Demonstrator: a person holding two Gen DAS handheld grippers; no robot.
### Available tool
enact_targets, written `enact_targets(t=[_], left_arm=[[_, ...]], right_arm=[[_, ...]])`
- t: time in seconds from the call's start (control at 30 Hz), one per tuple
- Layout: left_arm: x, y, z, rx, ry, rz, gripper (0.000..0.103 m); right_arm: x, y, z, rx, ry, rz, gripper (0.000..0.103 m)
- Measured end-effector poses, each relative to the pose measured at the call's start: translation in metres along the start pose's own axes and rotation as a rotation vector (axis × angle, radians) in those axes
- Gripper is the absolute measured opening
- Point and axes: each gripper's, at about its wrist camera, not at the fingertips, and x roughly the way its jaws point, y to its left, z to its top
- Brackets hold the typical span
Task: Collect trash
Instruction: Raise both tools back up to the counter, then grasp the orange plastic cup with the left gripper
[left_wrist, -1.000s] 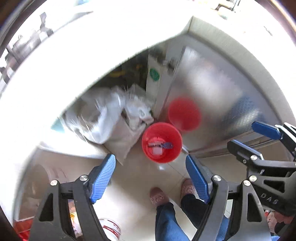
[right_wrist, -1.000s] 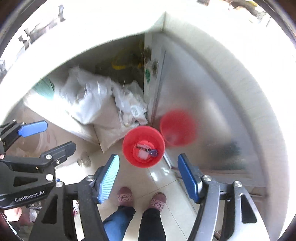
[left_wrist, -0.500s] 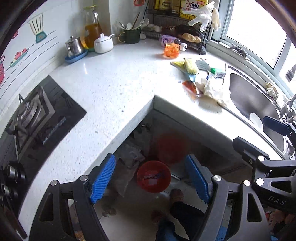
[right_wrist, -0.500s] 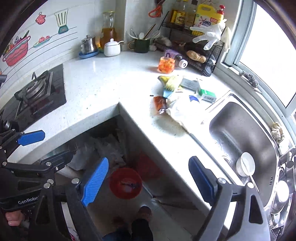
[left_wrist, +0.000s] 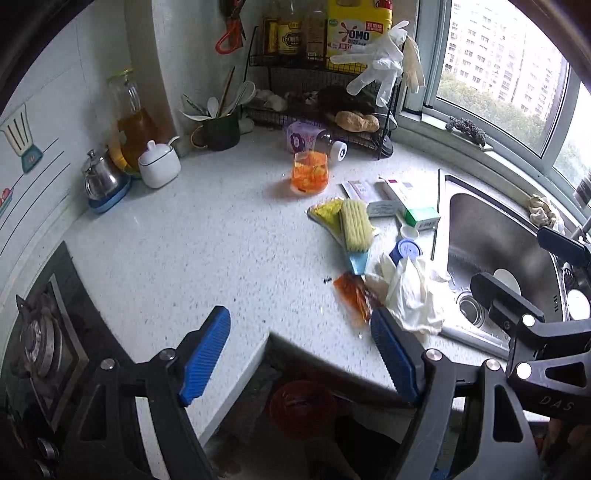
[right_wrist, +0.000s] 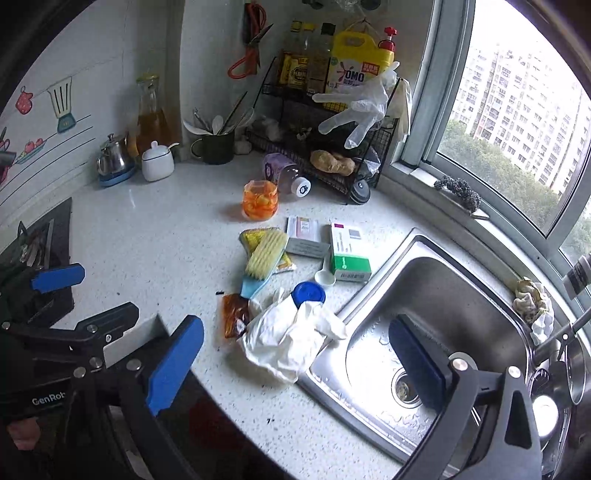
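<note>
Nearest the cameras, the left gripper (left_wrist: 301, 354) is hovering over the front edge of the white desk (left_wrist: 207, 258) with its blue fingers (left_wrist: 205, 349) spread wide and holding nothing, while the right gripper (right_wrist: 295, 362) is hanging likewise, wide apart and empty, straddling the desk edge and the sink (right_wrist: 461, 295). Below the desk edge, a red bin (left_wrist: 303, 408) is showing dimly on the floor. Just beyond the fingers, the trash is lying beside the sink: a crumpled white glove (right_wrist: 291, 339), likely light, limp and best pinched at a raised fold, touching an orange sauce packet (right_wrist: 234, 314), probably slick and soft, so taking it by a flat edge looks wise. Further on, a blue lid (right_wrist: 308, 293), a white spoon (right_wrist: 325, 277), a yellow brush (right_wrist: 266, 254) and a green-and-white box (right_wrist: 349, 253) are resting; the box seems stiff and light, easy across its narrow sides. Farthest, an orange jar (right_wrist: 259, 201) and a wire rack (right_wrist: 332, 147) are standing by the wall
</note>
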Motion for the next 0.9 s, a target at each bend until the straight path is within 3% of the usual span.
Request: enact_targets(t=[0.2,0.5,0.9], left_arm=[[0.042,0.000,0.063,-0.030,0.001,0.023,0.077],[0.106,0.011,0.124,-0.067,0.060,0.039,0.077],[0.210,0.000,0.168,-0.008,0.209,-0.090,0.077]], right_arm=[[0.044,-0.028,0.050,-0.005,0.019,0.051,0.101],[0.111,-0.045,0.102,-0.028,0.058,0.074,0.101],[0.186,-0.069,0.120,0.023,0.184,0.020,0.101]])
